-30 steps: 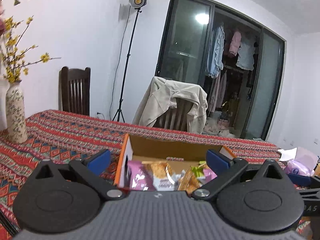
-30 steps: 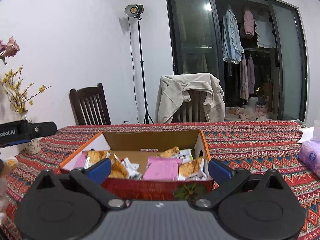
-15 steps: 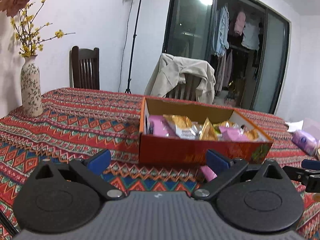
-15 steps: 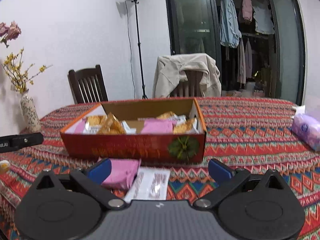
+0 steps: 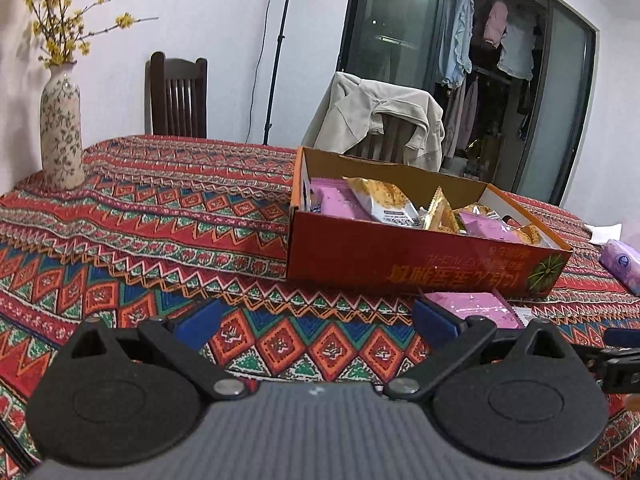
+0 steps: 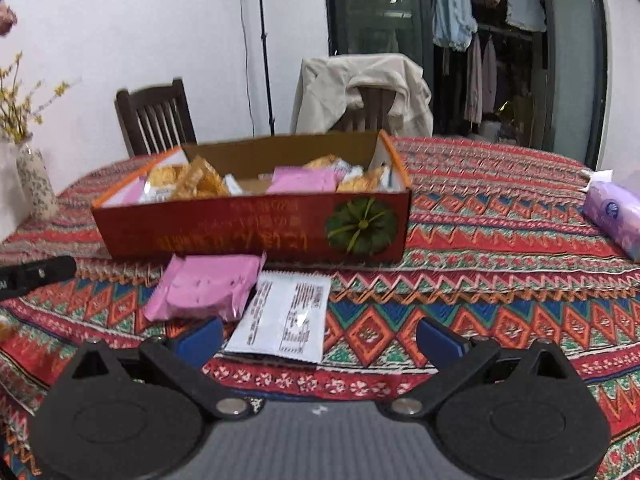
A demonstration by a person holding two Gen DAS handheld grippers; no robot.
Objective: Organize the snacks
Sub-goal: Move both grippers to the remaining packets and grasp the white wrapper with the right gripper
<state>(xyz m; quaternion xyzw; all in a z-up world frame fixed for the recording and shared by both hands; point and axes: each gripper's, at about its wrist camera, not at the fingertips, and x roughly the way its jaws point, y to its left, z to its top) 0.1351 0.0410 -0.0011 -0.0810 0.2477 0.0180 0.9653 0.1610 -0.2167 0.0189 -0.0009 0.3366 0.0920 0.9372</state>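
Observation:
A red cardboard box (image 5: 420, 256) (image 6: 256, 236) full of pink and golden snack packets stands on the patterned tablecloth. In front of it lie a pink packet (image 6: 204, 286) (image 5: 472, 312) and a white packet (image 6: 286, 316), printed side up. My right gripper (image 6: 320, 338) is open just short of the white packet, nothing between its fingers. My left gripper (image 5: 316, 322) is open over bare cloth, left of the pink packet, holding nothing. The left gripper's body shows as a black bar (image 6: 36, 272) in the right wrist view.
A flowered vase (image 5: 60, 128) (image 6: 34, 186) stands at the table's left. A purple tissue pack (image 6: 616, 214) (image 5: 622, 260) lies at the right. Two chairs (image 5: 178, 96), one with a beige jacket (image 5: 380, 120), are behind the table.
Both grippers have dropped lower and tilted down towards the cloth in front of the box. The pink and white packets now sit closer in the right wrist view.

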